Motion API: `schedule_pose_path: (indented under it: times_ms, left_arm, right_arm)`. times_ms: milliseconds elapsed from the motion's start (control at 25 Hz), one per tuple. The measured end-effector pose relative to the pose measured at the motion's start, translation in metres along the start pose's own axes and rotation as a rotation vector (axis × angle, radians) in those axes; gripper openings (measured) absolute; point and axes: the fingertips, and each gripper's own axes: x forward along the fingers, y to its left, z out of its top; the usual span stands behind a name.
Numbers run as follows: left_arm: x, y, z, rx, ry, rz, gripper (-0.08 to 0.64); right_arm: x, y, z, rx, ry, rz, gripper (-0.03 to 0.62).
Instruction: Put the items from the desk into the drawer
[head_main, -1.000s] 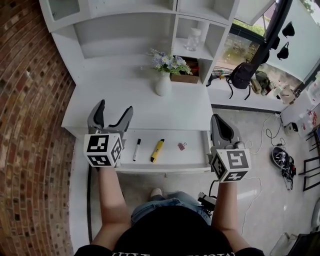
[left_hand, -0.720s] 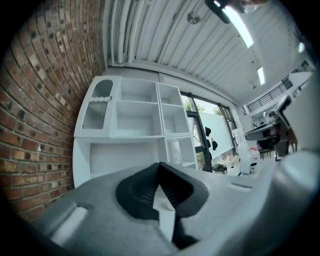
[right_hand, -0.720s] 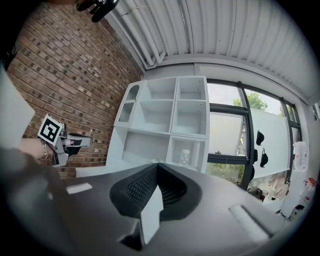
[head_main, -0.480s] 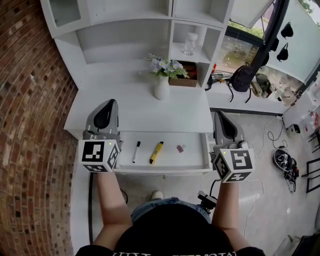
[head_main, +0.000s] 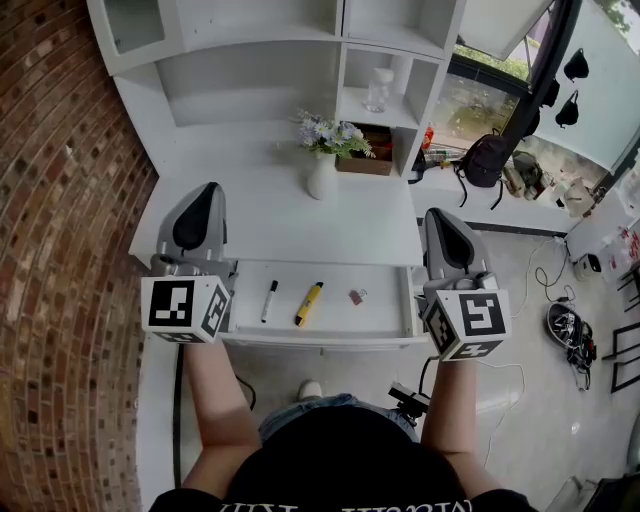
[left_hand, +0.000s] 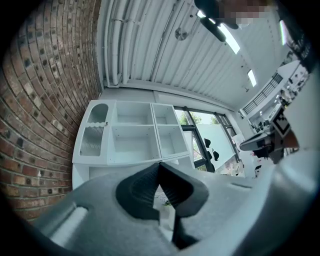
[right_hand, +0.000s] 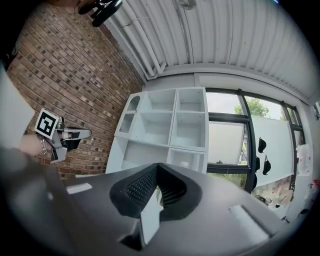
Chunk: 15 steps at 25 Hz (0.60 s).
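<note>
The white drawer (head_main: 385, 310) under the desk (head_main: 290, 225) stands pulled out. Inside it lie a black marker (head_main: 268, 300), a yellow pen-like tool (head_main: 309, 303) and a small pink binder clip (head_main: 356, 297). My left gripper (head_main: 207, 189) is held over the drawer's left end, shut, with nothing in it. At the drawer's right end my right gripper (head_main: 438, 213) is also shut and empty. Both gripper views look up at the shelves and ceiling, with the left gripper (left_hand: 160, 165) and the right gripper (right_hand: 157, 166) showing their tips pressed together.
A white vase with flowers (head_main: 322, 172) stands at the back of the desk. Shelf cubbies (head_main: 385, 90) above hold a jar and a brown box. A brick wall (head_main: 60, 200) runs along the left. Bags and cables lie on the floor to the right.
My left gripper was open a second ago and has shut. Both grippers have risen slightly toward the camera; the drawer's contents have not moved.
</note>
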Motion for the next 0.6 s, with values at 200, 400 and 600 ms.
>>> schedule_pose_path:
  times_ms: [200, 400, 600]
  left_arm:
    - [0.0, -0.0027, 0.0005, 0.006, 0.004, 0.001, 0.0]
    - [0.0001, -0.0074, -0.0046, 0.009, 0.018, -0.008, 0.0]
    - [0.0026, -0.0103, -0.0035, 0.018, 0.017, -0.019, 0.0]
  right_arm:
    - [-0.0009, 0.0012, 0.0028, -0.01, -0.018, 0.0, 0.009]
    - [0.001, -0.0011, -0.0003, -0.008, -0.008, -0.007, 0.008]
    - [-0.0004, -0.002, -0.0028, -0.002, -0.002, -0.017, 0.008]
